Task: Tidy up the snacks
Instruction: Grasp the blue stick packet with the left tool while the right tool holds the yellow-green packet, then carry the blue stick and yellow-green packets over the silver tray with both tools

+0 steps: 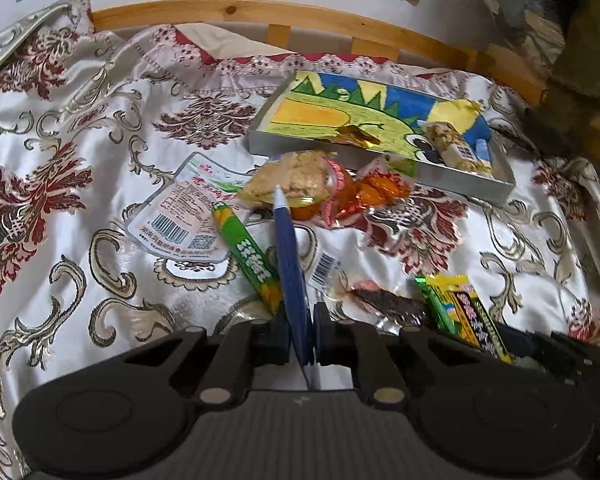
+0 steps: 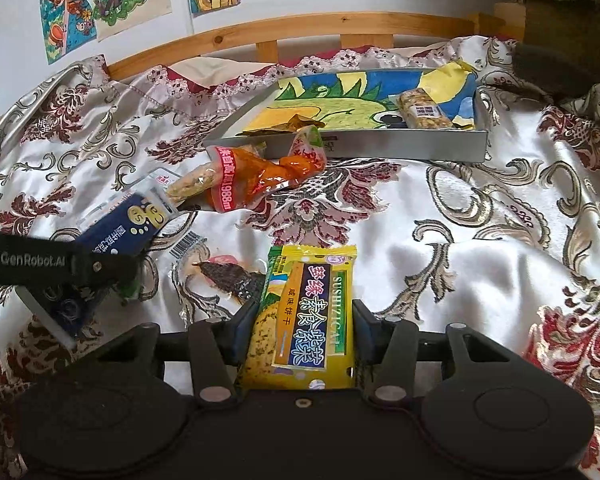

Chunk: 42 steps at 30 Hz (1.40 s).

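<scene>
My left gripper (image 1: 301,330) is shut on a flat blue snack packet (image 1: 290,268), seen edge-on; the packet also shows in the right wrist view (image 2: 118,236). My right gripper (image 2: 300,330) is shut on a yellow cracker packet (image 2: 306,316), held above the cloth; it also shows in the left wrist view (image 1: 466,314). A shallow grey tray (image 2: 380,146) with a painted lining lies at the back and holds a cereal bar (image 2: 420,112) and a gold wrapper (image 2: 296,124). Loose snacks lie in front of the tray: an orange wrapped snack (image 2: 260,176), a beige bar (image 1: 288,178), a green stick (image 1: 246,252), a white pouch (image 1: 184,216).
A dark seaweed-like snack (image 2: 228,278) lies on the patterned satin cloth (image 2: 480,240) between the grippers. A wooden bed rail (image 2: 300,28) runs behind the tray. Drawings hang on the wall (image 2: 100,0). Dark bedding is piled at the far right (image 1: 572,40).
</scene>
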Tool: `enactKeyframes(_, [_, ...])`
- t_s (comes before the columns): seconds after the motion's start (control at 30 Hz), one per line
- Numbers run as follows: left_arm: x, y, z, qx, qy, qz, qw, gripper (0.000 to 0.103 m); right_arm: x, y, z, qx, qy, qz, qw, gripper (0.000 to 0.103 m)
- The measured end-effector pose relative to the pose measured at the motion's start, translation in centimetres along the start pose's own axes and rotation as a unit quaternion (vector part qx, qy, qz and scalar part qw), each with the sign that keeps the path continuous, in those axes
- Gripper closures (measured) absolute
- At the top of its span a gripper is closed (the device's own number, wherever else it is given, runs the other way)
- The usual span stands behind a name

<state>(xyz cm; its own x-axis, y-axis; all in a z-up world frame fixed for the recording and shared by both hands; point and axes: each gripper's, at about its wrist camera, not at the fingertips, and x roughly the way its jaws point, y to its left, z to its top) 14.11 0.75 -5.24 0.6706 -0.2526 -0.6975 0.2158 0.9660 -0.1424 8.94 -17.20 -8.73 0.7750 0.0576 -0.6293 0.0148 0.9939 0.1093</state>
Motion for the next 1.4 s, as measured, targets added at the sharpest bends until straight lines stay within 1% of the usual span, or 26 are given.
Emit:
enactKeyframes(0.2, [-0.6,-0.4,-0.4,0.006,-0.007,0.0,1.0,0.092,-0.2,-0.1,-0.1,0.004,0.003,-0.002,1.0,0.052])
enactKeyframes(0.37, [-0.5,-0.8,-0.7,0.02,-0.013,-0.01,0.9997,0.093,-0.2,-0.2,-0.1,0.002,0.004,-0.003,1.0,0.052])
enactKeyframes(0.53, [-0.2,-0.4,-0.9,0.001,-0.019,-0.026,0.9995,0.093,0.1,-0.3,-0.3,0.005,0.004,-0.003,1.0,0.052])
enactKeyframes(0.7, [-0.1,-0.2,-0.9,-0.011,-0.026,-0.038,0.9989,0.094,0.0,0.0,-0.3,-0.008,-0.008,-0.008,1.0,0.052])
enactKeyframes(0.83, [-0.2,-0.5,-1.0,-0.006,-0.034,-0.051,0.9981,0.096,0.0,0.4,-0.4,-0.021,-0.022,-0.019,0.999,0.052])
enactKeyframes(1.0, [-0.2,-0.8,-1.0,-0.006,-0.037,-0.06,0.9975,0.096,-0.1,0.3,-0.3,-0.022,-0.03,-0.026,0.999,0.052])
enactKeyframes(1.23, [-0.8,-0.5,-0.9,-0.014,-0.062,-0.069,0.9956,0.096,-0.3,0.3,-0.3,-0.02,-0.039,-0.027,0.999,0.052])
enactKeyframes(1.4, [-1.2,-0.8,-0.3,-0.011,-0.082,-0.081,0.9933,0.096,-0.8,0.4,0.0,-0.022,-0.055,-0.027,0.998,0.052])
